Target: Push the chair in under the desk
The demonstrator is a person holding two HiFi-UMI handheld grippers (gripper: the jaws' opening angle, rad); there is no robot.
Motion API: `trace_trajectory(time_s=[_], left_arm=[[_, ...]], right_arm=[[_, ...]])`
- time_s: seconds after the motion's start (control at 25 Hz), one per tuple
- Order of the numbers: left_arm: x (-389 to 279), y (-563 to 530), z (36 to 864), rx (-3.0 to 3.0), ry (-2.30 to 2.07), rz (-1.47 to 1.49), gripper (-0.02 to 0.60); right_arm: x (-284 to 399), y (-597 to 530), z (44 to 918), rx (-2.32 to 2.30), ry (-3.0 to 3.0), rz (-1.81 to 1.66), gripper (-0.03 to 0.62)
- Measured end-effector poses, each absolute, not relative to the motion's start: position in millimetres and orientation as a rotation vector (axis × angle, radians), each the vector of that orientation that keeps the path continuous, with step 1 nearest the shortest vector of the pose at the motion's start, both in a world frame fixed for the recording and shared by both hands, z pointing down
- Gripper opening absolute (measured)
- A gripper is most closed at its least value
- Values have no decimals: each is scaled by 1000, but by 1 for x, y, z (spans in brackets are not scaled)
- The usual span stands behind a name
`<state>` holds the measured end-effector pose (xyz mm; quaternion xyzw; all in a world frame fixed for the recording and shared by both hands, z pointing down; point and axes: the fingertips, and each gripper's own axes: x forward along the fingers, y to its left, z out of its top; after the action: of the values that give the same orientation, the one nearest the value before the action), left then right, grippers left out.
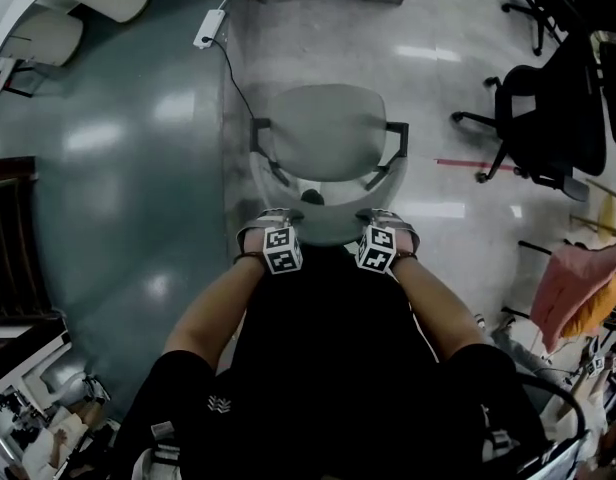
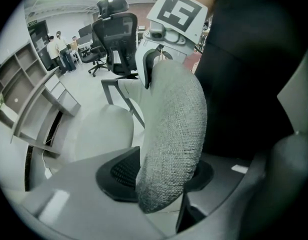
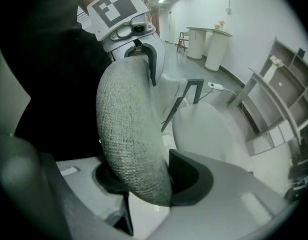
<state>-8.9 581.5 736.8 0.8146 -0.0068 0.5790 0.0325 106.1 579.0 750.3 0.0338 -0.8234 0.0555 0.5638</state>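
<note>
1. Glossy floor [image 1: 118, 168], teal-grey on the left and pale on the right; the grey chair [image 1: 328, 133] stands on the seam between the two, straight ahead of the person, seat facing away, both armrests showing
2. Chair base and wheels hidden under the seat; the person's dark torso and arms fill the lower head view and cover the floor there
3. Left gripper [image 1: 271, 230] sits at the left end of the backrest [image 1: 328, 223] top rim and right gripper [image 1: 386, 230] at the right end; in the head view the marker cubes cover the jaw tips
4. Left gripper view: jaws clamped on the woven fabric rim of the backrest, a dark pad on each side touching the cloth, gap only as wide as the padding
5. Right gripper view: same hold, both pads pressed to the rim, nothing else between them
6. Each gripper view shows the other gripper at the far end of the rim
7. Shelving [image 2: 39, 104] beside the chair has open compartments, contents too small to tell; one small pale item [image 3: 276, 60] on an upper shelf, kind unclear
8. Black office chairs [image 1: 548, 118] at upper right, partly cut off by the frame edge
9. Power strip [image 1: 209, 28] lies on the floor beyond the chair, its cable trailing toward the chair
10. Pink and orange cloth [image 1: 583, 288] at the right edge, half cut off
11. People [image 2: 59, 51] stand far off, small and blurred; white counter [image 3: 209, 44] by the far wall
</note>
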Motion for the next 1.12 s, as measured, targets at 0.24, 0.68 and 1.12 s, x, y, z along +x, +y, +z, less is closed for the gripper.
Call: trace_trajectory(time_s=[0.24, 0.68, 1.12], left_arm=[[-14, 534, 733, 2525, -36, 1753, 193], [-38, 442, 733, 2530, -22, 1749, 196], [-76, 345, 735, 2529, 10, 1790, 206]], right_arm=[[101, 528, 747, 106, -1927, 137, 189], [78, 438, 747, 139, -1913, 150, 190], [41, 352, 747, 184, -1917, 206, 189]])
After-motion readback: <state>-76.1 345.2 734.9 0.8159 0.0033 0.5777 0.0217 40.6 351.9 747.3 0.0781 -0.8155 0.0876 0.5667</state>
